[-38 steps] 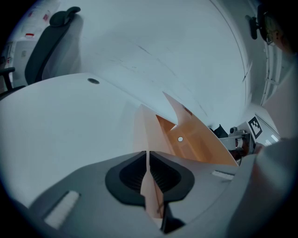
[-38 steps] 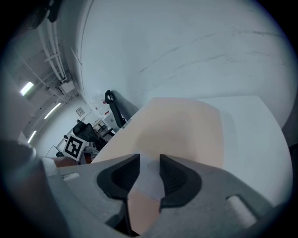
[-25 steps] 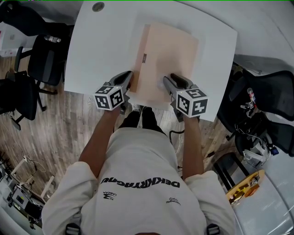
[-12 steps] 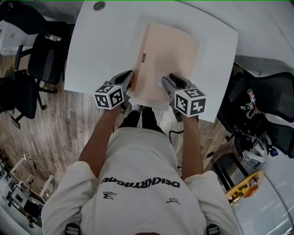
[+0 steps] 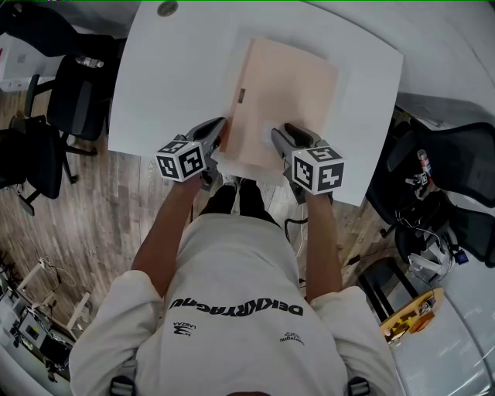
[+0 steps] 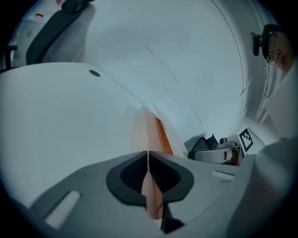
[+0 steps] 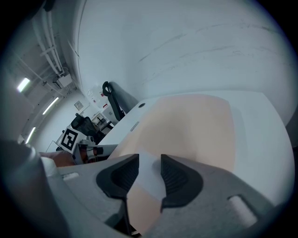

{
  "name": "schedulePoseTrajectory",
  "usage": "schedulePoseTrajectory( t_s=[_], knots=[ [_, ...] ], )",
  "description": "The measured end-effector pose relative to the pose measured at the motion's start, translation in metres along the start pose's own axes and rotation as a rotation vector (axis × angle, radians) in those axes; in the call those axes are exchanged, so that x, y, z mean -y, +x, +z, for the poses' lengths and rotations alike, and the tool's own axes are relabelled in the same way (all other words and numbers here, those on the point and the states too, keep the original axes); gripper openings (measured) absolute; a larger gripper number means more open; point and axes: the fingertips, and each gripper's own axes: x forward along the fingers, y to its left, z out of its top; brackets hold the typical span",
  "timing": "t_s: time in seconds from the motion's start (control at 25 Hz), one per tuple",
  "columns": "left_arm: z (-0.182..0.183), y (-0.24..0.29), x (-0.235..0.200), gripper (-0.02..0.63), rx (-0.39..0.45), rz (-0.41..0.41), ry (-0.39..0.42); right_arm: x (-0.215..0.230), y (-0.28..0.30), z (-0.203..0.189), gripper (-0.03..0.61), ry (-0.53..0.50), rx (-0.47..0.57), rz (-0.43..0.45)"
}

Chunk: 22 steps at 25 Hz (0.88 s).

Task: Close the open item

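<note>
A peach folder (image 5: 288,89) lies flat and closed on the white table (image 5: 178,69). My left gripper (image 5: 220,141) is shut on the folder's left edge near its near corner. In the left gripper view the thin peach cover (image 6: 150,132) runs straight between the pressed pads, with an orange strip beside it. My right gripper (image 5: 275,139) hovers over the folder's near end with its jaws apart. In the right gripper view (image 7: 149,174) a pale whitish patch on the folder (image 7: 191,123) shows in the gap, and the pads do not press on it.
Black office chairs stand left (image 5: 77,93) and right (image 5: 456,155) of the table. A round cable hole (image 5: 165,10) sits at the table's far left. The person's legs are at the near table edge, and a wooden floor lies below.
The left gripper's marker cube has tilted slightly. The folder and the right gripper stay where they were.
</note>
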Motion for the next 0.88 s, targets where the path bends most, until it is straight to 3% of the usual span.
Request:
schedulePoseTrajectory(
  t_s=[0.88],
  knots=[
    [-0.010,0.006,0.011,0.004,-0.028,-0.088,-0.056,0.006,0.003,-0.009,0.141,0.006,-0.028,0.001]
  ],
)
